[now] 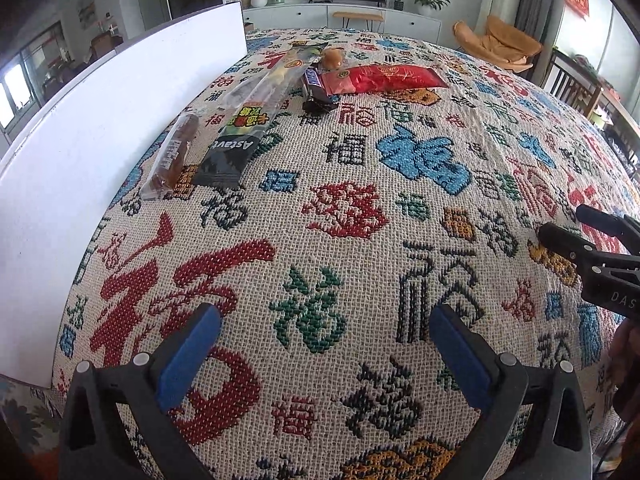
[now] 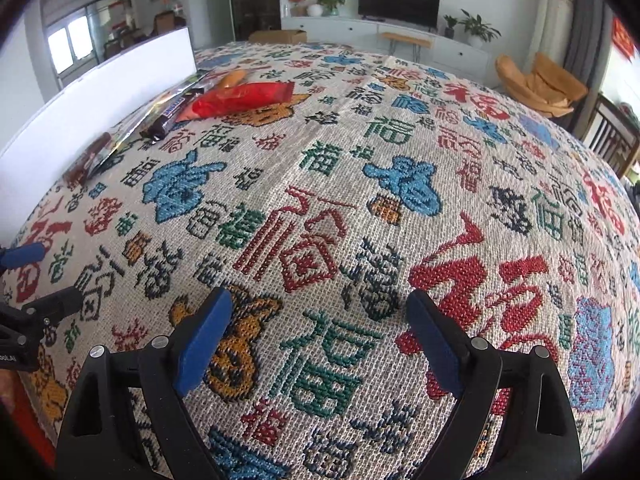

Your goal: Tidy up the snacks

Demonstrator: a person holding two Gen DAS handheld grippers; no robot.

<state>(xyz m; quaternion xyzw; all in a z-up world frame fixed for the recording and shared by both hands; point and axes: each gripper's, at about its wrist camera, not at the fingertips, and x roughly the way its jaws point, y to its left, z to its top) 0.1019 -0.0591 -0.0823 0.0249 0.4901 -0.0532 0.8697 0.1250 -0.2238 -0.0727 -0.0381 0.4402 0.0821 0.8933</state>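
Snacks lie in a loose group at the table's far left, beside a white board. A red packet, a dark chocolate bar, a long clear-and-black pack, a brown wrapped cake bar and a small round bun are there. My left gripper is open and empty over the cloth, well short of the snacks. My right gripper is open and empty too, to the right of the left one.
A woven cloth with coloured characters covers the table. The upright white board walls off the left side. Beyond the table stand a TV cabinet and an orange chair.
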